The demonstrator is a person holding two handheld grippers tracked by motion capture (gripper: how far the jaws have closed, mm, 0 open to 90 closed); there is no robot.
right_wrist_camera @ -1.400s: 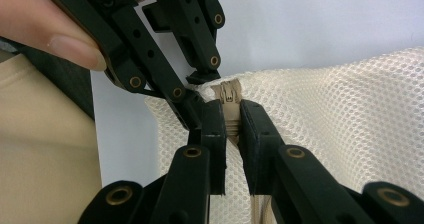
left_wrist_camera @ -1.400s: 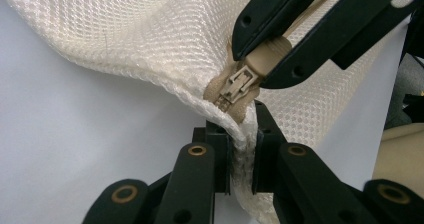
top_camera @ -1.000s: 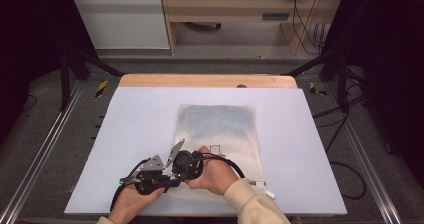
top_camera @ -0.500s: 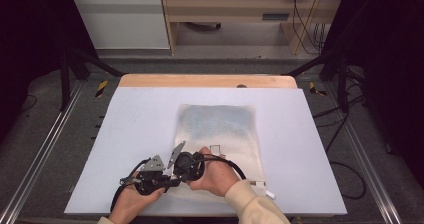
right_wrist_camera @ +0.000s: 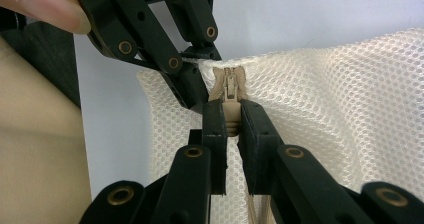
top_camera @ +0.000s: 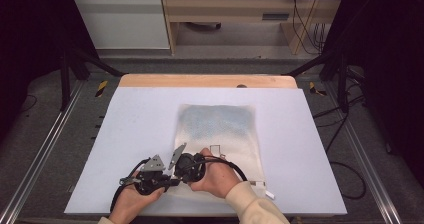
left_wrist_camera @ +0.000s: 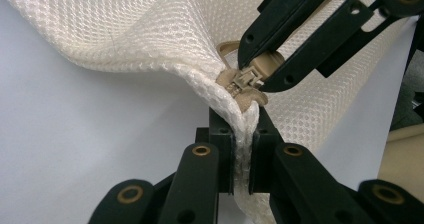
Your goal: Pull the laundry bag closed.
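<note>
A cream mesh laundry bag (top_camera: pixel 220 129) lies flat on the white table (top_camera: pixel 125 134), with something bluish inside its far half. Both grippers meet at its near left corner. My left gripper (left_wrist_camera: pixel 243 139) is shut on the bag's mesh edge (left_wrist_camera: pixel 244 149) just below the zipper's end. In the right gripper view my right gripper (right_wrist_camera: pixel 230 119) is shut on the tan zipper pull (right_wrist_camera: pixel 231 115), and the slider (right_wrist_camera: pixel 229 86) sits at the corner. From above, the left gripper (top_camera: pixel 167 180) and right gripper (top_camera: pixel 181 170) nearly touch.
A white tag (top_camera: pixel 269 194) sticks out at the bag's near right corner. A wooden strip (top_camera: pixel 207 80) runs along the table's far edge. Metal rails (top_camera: pixel 40 154) flank the table, and cables (top_camera: pixel 345 174) lie on the floor at the right.
</note>
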